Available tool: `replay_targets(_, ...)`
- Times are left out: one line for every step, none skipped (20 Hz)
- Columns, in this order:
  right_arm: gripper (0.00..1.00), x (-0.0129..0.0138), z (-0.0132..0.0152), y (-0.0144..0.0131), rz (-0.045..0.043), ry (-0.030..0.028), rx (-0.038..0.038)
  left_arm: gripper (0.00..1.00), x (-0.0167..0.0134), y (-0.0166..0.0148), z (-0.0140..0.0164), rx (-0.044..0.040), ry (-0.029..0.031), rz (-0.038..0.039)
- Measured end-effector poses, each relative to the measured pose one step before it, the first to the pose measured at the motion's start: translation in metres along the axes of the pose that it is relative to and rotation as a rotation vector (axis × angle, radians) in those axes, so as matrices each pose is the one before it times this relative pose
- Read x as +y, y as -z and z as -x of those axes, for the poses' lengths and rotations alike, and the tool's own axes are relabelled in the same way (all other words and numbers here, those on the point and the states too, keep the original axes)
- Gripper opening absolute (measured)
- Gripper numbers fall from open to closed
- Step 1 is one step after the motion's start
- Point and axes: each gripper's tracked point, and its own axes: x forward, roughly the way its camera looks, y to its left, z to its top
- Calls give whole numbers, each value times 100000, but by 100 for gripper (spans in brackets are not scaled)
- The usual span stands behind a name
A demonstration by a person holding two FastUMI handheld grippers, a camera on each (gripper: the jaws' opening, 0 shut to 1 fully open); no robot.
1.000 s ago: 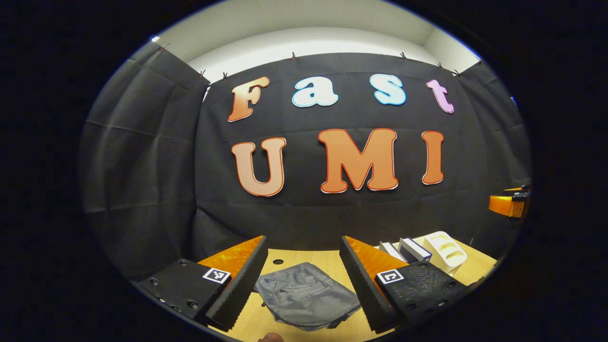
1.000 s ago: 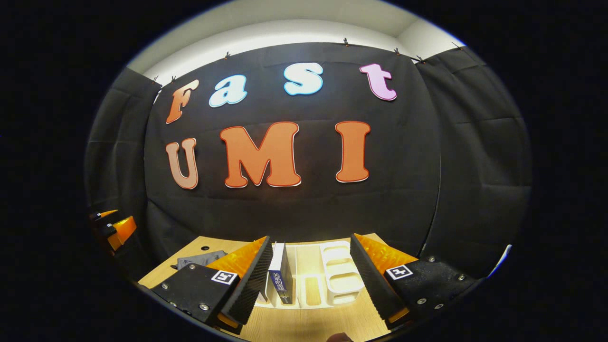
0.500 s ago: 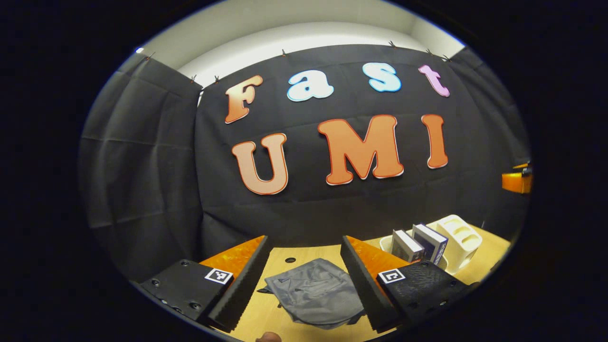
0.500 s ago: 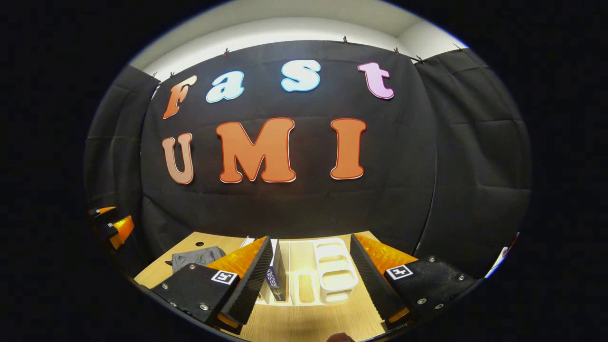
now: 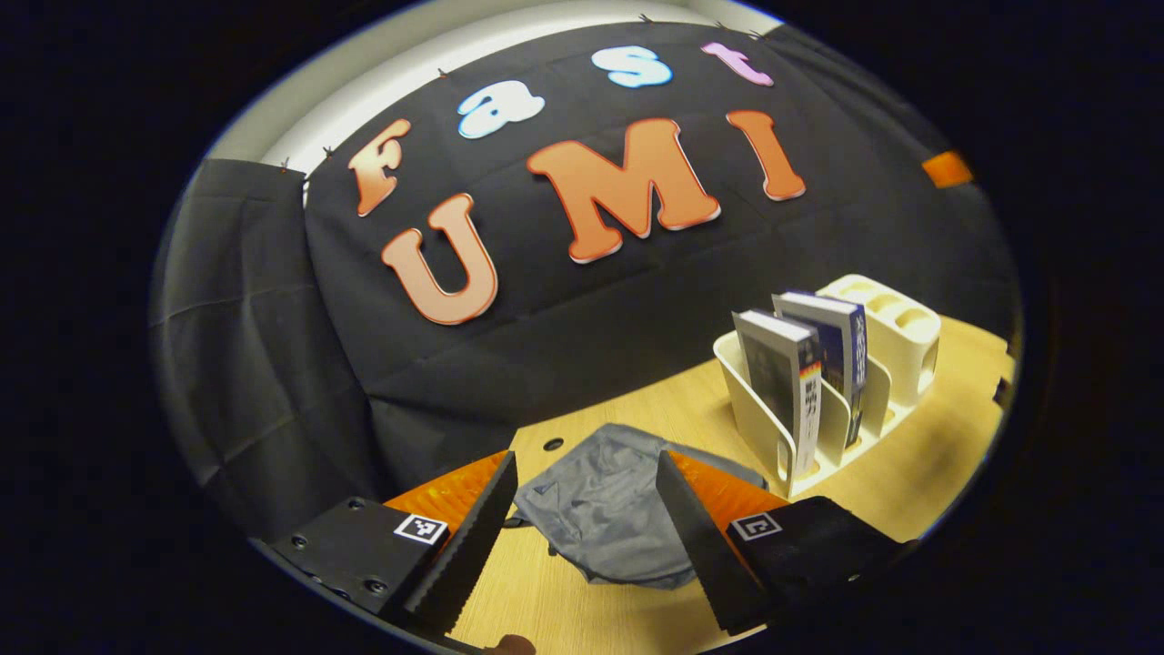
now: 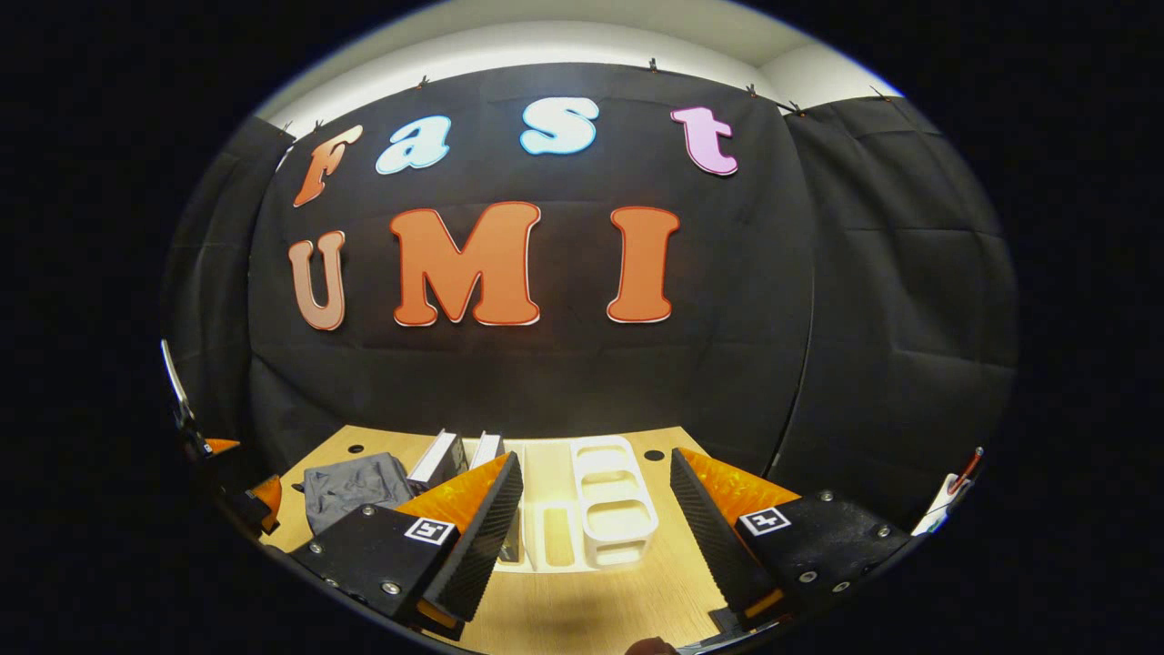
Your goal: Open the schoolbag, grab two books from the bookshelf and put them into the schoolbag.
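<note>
Both grippers spread – left gripper [image 5: 582, 537] above crumpled grey fabric schoolbag [image 5: 609, 509].

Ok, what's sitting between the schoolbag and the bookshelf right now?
Nothing: in the left gripper view, a bare strip of wooden table separates the grey schoolbag from the white bookshelf, which holds both books.

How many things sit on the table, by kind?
Books: 2, one and another, upright in the rack
Bookshelf rack: 1
Schoolbag: 1, lying flat
Total: 4
</note>
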Motion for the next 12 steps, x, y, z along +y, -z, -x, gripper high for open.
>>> replay_targets(98,-277,76,449,97,732,1187,97,-1031,1807,-455,3397,1462,-2849)
replay_targets(98,-255,33,378,304,686,1171,98,-973,1356,-391,2075,1296,-2950)
replay_targets(98,-362,26,441,726,912,994,97,-740,1030,-39,1934,965,-2736)
replay_targets(98,-475,31,260,1075,1323,692,97,-821,735,-142,1090,1342,-1966)
replay_targets(98,-589,179,315,1112,1483,264,97,-978,654,-392,1790,1559,-2047)
replay_targets(98,-406,77,132,843,1161,313,97,-808,699,-576,1809,888,-2179)
replay_targets(98,-307,70,292,292,715,494,97,-845,979,-614,1791,1388,-2369)
replay_targets(98,-127,69,203,-185,372,790,98,-673,625,-592,1336,611,-2583)
replay_targets(98,-247,79,307,-232,274,952,98,-675,407,-389,1035,1011,-2716)
replay_targets(98,-313,179,256,5,675,763,98,-783,350,-395,641,1261,-2271)
replay_targets(98,-468,97,258,222,829,454,98,-778,310,-198,198,1358,-1908)
replay_targets(98,-291,24,148,462,970,494,98,-821,-57,-379,116,1452,-1729)
